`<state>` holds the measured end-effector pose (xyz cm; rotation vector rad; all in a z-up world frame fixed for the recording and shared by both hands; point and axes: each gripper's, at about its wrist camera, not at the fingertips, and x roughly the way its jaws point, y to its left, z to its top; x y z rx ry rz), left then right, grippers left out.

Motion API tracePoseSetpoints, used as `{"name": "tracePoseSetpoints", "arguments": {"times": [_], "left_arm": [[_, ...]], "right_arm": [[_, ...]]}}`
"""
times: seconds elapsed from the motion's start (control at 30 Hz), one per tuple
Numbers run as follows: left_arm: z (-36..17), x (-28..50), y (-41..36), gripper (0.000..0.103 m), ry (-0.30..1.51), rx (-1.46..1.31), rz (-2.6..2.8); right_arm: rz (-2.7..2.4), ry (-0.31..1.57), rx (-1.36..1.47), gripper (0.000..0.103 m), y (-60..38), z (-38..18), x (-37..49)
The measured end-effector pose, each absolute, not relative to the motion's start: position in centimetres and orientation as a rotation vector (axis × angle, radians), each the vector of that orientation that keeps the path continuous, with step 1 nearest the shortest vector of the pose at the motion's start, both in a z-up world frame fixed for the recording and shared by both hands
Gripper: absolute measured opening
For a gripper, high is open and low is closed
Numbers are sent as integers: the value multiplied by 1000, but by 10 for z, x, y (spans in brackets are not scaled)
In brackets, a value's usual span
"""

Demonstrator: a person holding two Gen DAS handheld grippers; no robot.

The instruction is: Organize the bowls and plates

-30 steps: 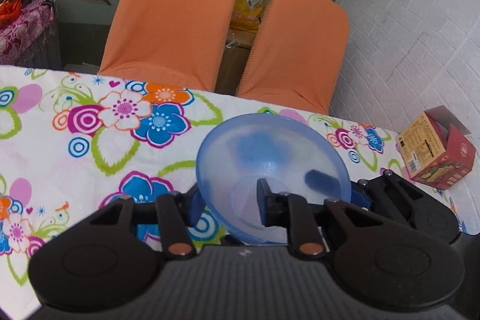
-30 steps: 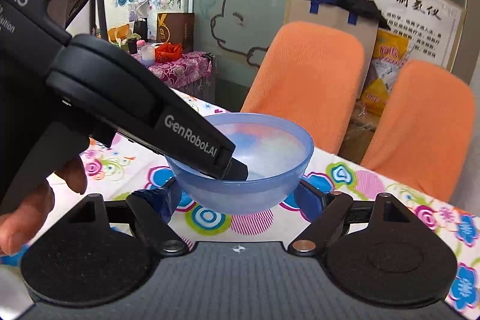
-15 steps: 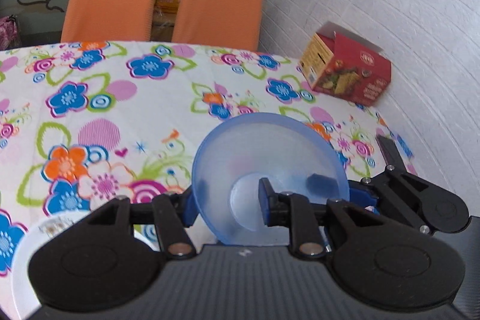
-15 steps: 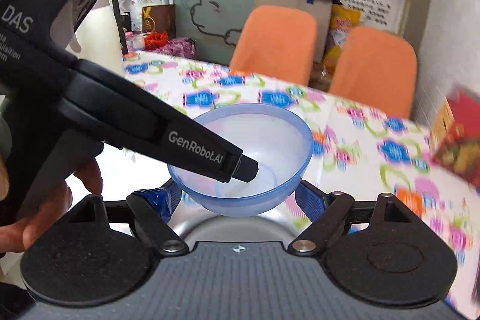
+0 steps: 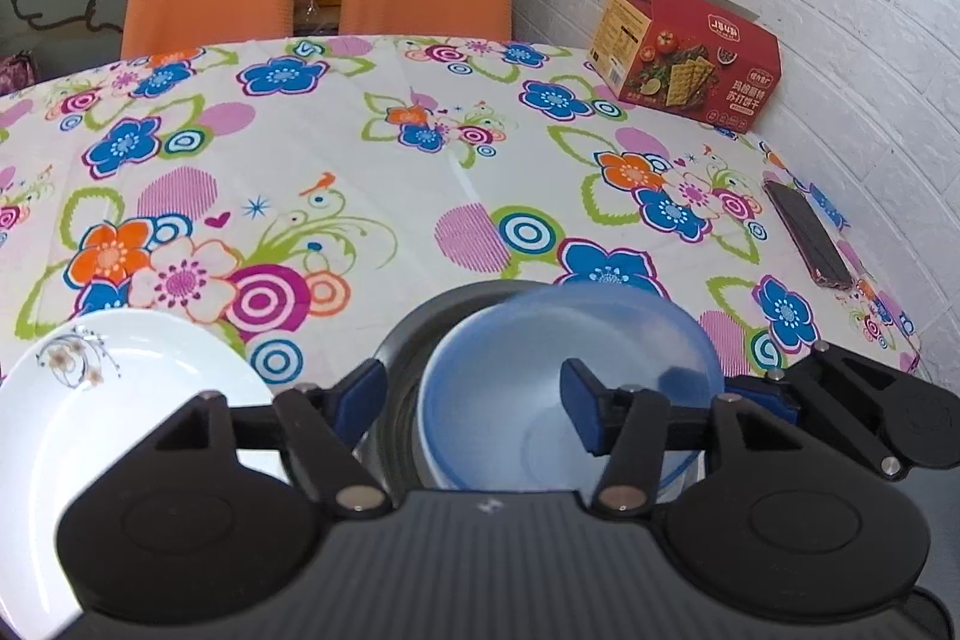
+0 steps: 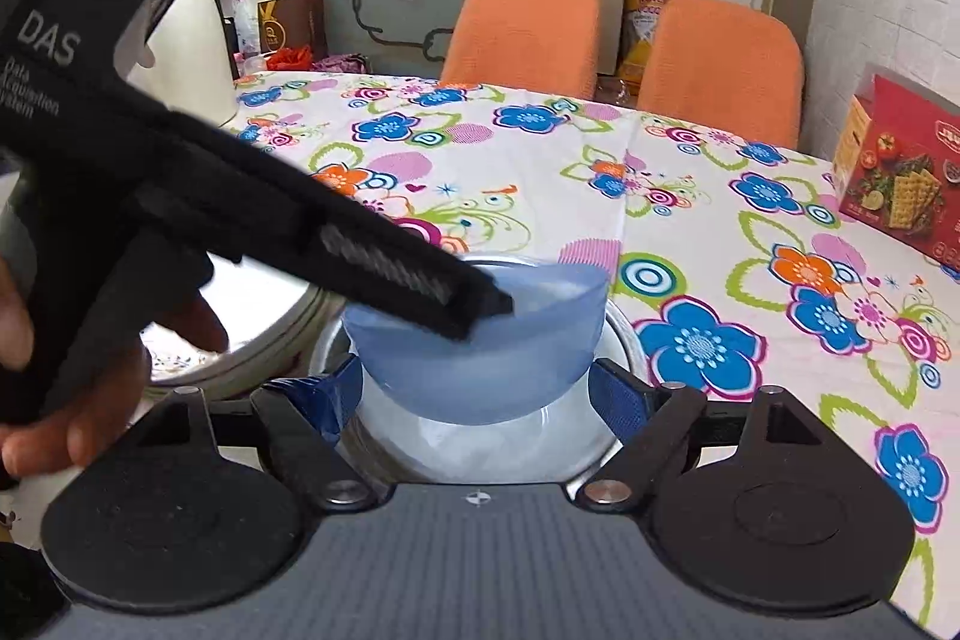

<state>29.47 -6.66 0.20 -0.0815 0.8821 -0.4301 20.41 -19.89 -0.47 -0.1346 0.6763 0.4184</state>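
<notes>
Over steel bowl (image 6: 606,340): blue bowl (image 5: 564,388), tilted
Left gripper (image 5: 678,394): pinching blue bowl's rim
Right gripper (image 6: 480,394): wide, straddling blue bowl

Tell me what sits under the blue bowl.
Below the blue bowl, clamped by the left gripper, sits a metal bowl on the table. The blue bowl covers most of the metal bowl's inside, so its contents cannot be seen.

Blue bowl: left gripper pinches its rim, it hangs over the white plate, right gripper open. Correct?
Not quite. The blue bowl hangs over a metal bowl, not the white plate, which lies apart to the left; the left wrist view shows this. The rest stands: the left gripper pinches the rim, and the right gripper is open.
</notes>
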Motion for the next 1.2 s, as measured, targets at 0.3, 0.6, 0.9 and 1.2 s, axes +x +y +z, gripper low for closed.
{"name": "tracePoseSetpoints", "arguments": {"times": [0.3, 0.6, 0.9, 1.2], "left_arm": [[12, 290, -26, 76, 842, -212, -413], [4, 280, -25, 77, 848, -189, -397], [-4, 284, -31, 79, 863, -160, -389], [-1, 297, -34, 82, 839, -102, -369]], "right_arm": [[374, 634, 24, 70, -237, -1, 166], [246, 601, 357, 70, -267, -26, 159], [223, 625, 392, 70, -273, -32, 181], [265, 638, 308, 70, -258, -25, 210]]}}
